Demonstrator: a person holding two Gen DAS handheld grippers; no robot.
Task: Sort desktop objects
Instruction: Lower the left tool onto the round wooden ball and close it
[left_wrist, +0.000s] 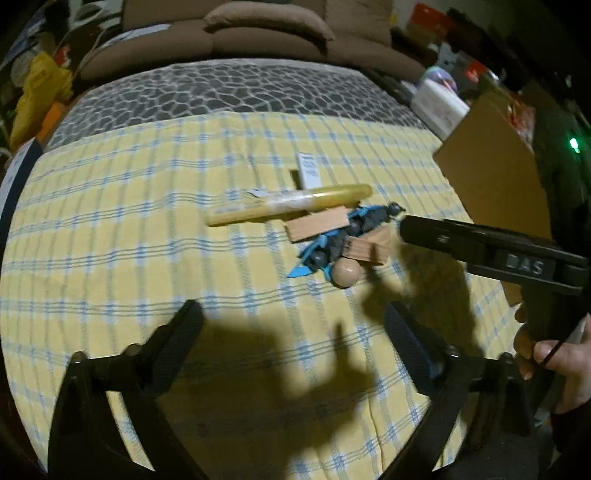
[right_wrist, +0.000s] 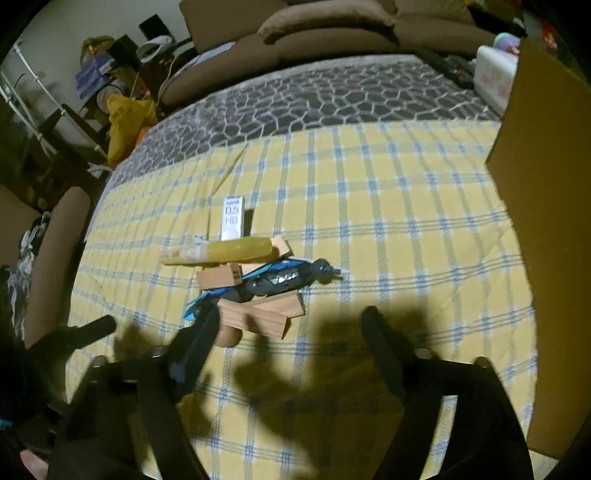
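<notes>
A small pile lies mid-cloth: a yellow marker (left_wrist: 291, 205) (right_wrist: 221, 254), a white lead box (left_wrist: 308, 168) (right_wrist: 232, 218), a blue-and-black toy (left_wrist: 354, 229) (right_wrist: 280, 278), two wooden blocks (left_wrist: 317, 225) (left_wrist: 369, 249) and a round wooden peg (left_wrist: 345, 275). My left gripper (left_wrist: 291, 314) hangs open short of the pile with nothing between its fingers. My right gripper (right_wrist: 291, 317) is open beside the near wooden block (right_wrist: 262, 314); its left finger overlaps the toy's blue tip and partly hides the peg (right_wrist: 227, 336). From the right, in the left wrist view, its fingers (left_wrist: 436, 234) reach the pile.
A yellow checked cloth (left_wrist: 147, 221) (right_wrist: 406, 221) covers a grey patterned table. A tall cardboard box (left_wrist: 491, 166) (right_wrist: 546, 184) stands at the right edge. A brown sofa (left_wrist: 258, 37) sits behind. A hand (left_wrist: 554, 354) holds the right gripper's handle.
</notes>
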